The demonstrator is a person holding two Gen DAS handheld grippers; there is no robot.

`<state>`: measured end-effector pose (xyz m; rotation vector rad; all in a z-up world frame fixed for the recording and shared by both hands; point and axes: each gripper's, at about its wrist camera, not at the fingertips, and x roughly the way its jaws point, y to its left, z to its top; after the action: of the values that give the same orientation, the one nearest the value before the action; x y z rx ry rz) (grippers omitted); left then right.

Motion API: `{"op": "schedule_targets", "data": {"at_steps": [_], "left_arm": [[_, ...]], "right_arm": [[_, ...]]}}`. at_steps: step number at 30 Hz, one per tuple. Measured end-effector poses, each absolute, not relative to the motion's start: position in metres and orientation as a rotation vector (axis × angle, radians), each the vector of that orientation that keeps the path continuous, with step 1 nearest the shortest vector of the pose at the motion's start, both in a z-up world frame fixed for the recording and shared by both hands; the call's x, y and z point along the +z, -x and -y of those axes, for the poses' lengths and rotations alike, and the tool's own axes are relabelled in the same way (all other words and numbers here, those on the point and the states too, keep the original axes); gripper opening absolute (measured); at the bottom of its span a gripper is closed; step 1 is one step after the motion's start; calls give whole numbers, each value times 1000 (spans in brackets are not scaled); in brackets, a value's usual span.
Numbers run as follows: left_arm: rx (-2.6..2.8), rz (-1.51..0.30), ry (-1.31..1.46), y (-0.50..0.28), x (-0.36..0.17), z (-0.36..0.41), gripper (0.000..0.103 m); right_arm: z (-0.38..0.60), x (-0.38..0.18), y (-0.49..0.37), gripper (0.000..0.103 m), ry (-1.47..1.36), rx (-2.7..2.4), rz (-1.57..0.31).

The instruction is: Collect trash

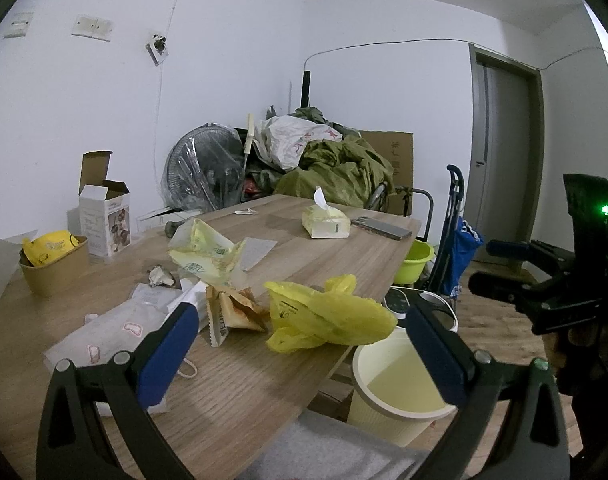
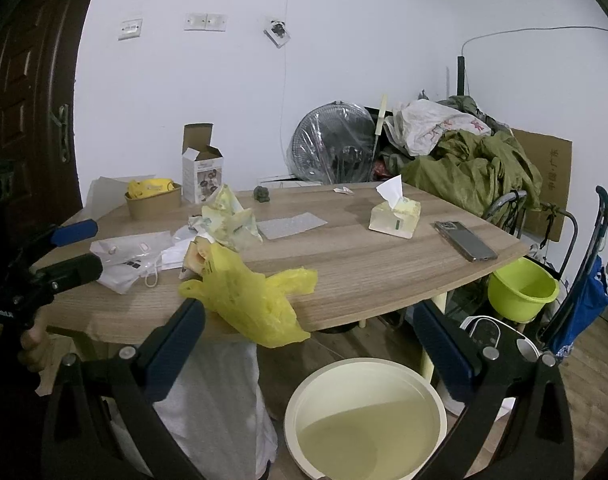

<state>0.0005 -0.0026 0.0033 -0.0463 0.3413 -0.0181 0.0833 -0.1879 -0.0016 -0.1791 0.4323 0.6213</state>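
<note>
- A crumpled yellow bag [image 1: 328, 316] is seen at the table [image 1: 232, 364] edge, above the cream bin [image 2: 366, 416].
- The left gripper [image 1: 304, 344] is held spread and empty; likewise the right gripper [image 2: 310, 340].
- A dark door [image 2: 28, 120] is shown only by the right view.

Between the jaws lies a bright yellow plastic bag [image 1: 328, 318] on the table [image 1: 232, 384], which has pale wood grain. Below the jaws stands a cream bin [image 2: 364, 420]. Beyond them sit a pale yellow tissue pack [image 2: 396, 216], a brown paper bowl [image 1: 56, 268] and a lime green basin [image 2: 520, 290].
</note>
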Motion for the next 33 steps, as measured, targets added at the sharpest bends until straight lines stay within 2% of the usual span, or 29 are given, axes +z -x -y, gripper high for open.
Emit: {"op": "schedule_targets", "data": {"at_steps": [33], "left_arm": [[-21, -334, 49, 2, 6, 0, 103]], "right_arm": [[187, -1, -84, 103, 178, 620, -435]]}}
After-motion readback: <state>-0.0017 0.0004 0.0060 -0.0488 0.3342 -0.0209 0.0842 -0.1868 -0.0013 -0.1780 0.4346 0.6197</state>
